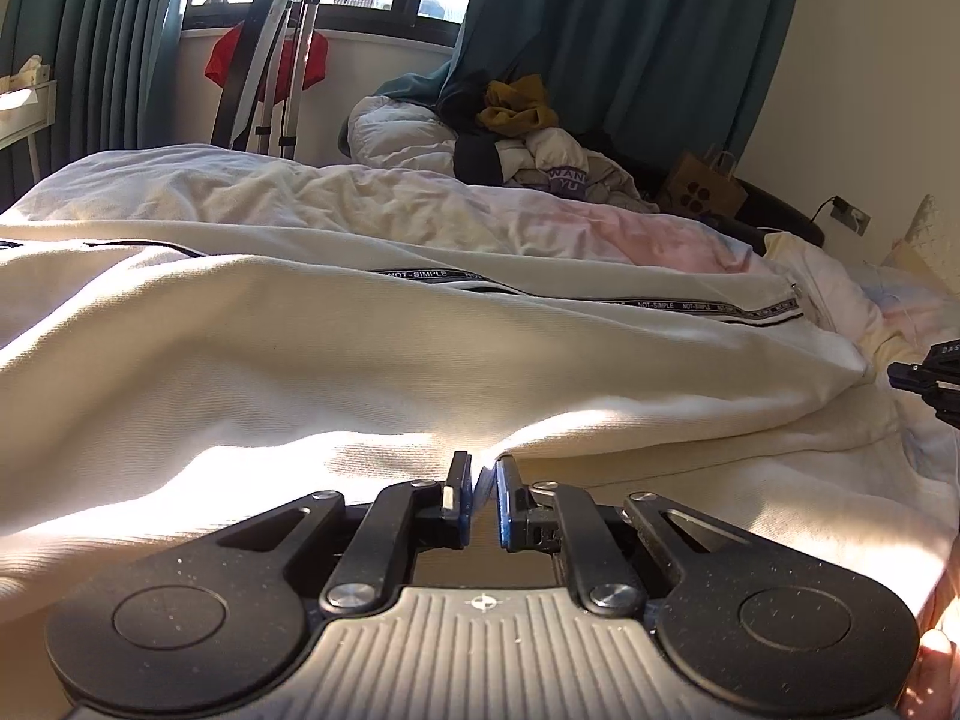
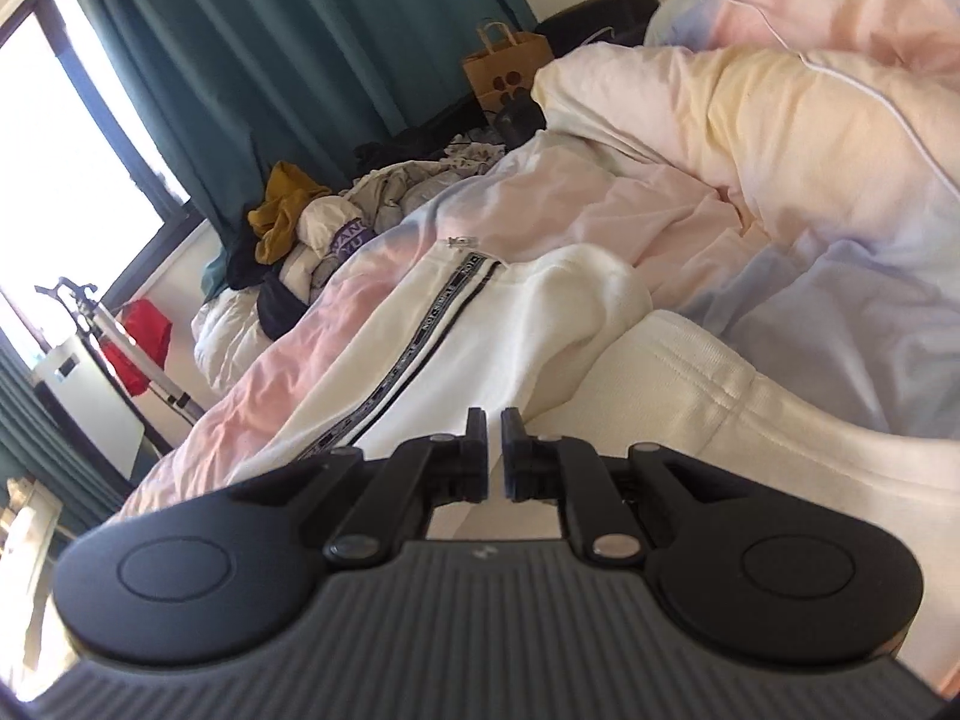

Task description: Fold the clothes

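A cream garment [image 1: 360,360] with a black lettered side stripe [image 1: 660,304] lies spread across the bed. My left gripper [image 1: 483,474] is low on its near edge, jaws nearly closed with a pinch of cream cloth between the blue pads. In the right wrist view the same garment [image 2: 510,324] runs away from me, its stripe [image 2: 420,336] along it and a ribbed hem [image 2: 708,384] to the right. My right gripper [image 2: 493,426] sits just above the cloth, jaws nearly together; I cannot tell whether cloth is between them. Its tip shows at the left view's right edge [image 1: 930,378].
A pastel pink and blue duvet [image 2: 750,192] covers the bed under the garment. A pile of clothes [image 1: 528,144] lies at the far side by teal curtains [image 1: 630,30]. A brown paper bag [image 2: 501,72] and a stand with a red cloth [image 1: 264,60] are beyond the bed.
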